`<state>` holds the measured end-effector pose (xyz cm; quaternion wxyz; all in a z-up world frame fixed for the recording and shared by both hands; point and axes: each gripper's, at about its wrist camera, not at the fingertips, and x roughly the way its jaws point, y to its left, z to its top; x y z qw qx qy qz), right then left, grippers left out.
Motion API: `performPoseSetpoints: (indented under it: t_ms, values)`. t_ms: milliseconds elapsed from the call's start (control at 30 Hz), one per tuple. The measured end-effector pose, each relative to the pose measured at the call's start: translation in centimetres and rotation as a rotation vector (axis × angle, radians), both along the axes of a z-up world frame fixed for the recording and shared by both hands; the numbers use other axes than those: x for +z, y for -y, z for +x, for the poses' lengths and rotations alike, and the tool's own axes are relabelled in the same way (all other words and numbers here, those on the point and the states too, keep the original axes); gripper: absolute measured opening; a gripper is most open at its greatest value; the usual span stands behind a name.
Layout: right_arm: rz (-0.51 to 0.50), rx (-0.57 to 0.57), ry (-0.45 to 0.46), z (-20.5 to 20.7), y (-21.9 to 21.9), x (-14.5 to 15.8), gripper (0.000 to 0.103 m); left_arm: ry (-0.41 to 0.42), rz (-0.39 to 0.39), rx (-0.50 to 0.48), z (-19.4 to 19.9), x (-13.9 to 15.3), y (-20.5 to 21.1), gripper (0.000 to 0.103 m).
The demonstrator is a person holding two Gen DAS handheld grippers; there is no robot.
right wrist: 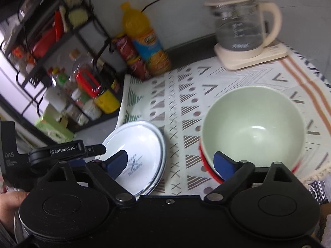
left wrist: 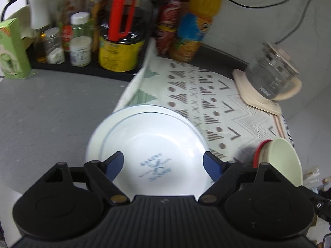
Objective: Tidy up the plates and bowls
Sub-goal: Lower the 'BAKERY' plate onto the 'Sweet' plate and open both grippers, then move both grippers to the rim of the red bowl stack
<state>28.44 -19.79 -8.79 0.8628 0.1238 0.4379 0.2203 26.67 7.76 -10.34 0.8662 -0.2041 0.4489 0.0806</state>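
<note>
Your left gripper (left wrist: 163,166) hangs wide open over the white plates (left wrist: 144,144), its blue fingers (left wrist: 114,164) apart on either side of the printed centre and gripping nothing. The plates sit stacked just ahead of it, half on the patterned cloth (left wrist: 206,95). Your right gripper (right wrist: 171,165) is also spread wide with nothing in it; the plates lie ahead to its left, and the green bowl (right wrist: 252,128), nested in a red bowl (right wrist: 209,170), ahead to its right.

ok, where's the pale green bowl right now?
The pale green bowl sits on the patterned cloth at the right of the right wrist view, nested in a red-rimmed bowl, right of the stacked white plates and in front of the glass kettle.
</note>
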Motion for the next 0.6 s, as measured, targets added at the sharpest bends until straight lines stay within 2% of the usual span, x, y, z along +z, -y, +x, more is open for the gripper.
performPoseSetpoints:
  t_ms: [33,233,433,600]
  values:
    - [0.001,-0.016,0.003,-0.1,0.4,0.1,0.095,0.006,-0.002,-0.014,0.1,0.1,0.5,0.085]
    - [-0.002,-0.113,0.016,-0.8,3.5,0.2,0.099,0.029,-0.019,-0.091,1.2,0.6,3.1,0.085]
    - [-0.018,-0.193,0.018,-1.1,5.7,0.1,0.099,0.047,-0.047,-0.152,2.2,0.8,5.6,0.085]
    - [-0.077,-0.253,0.002,-0.9,7.0,-0.6,0.099,0.04,-0.082,-0.186,3.3,0.6,7.3,0.085]
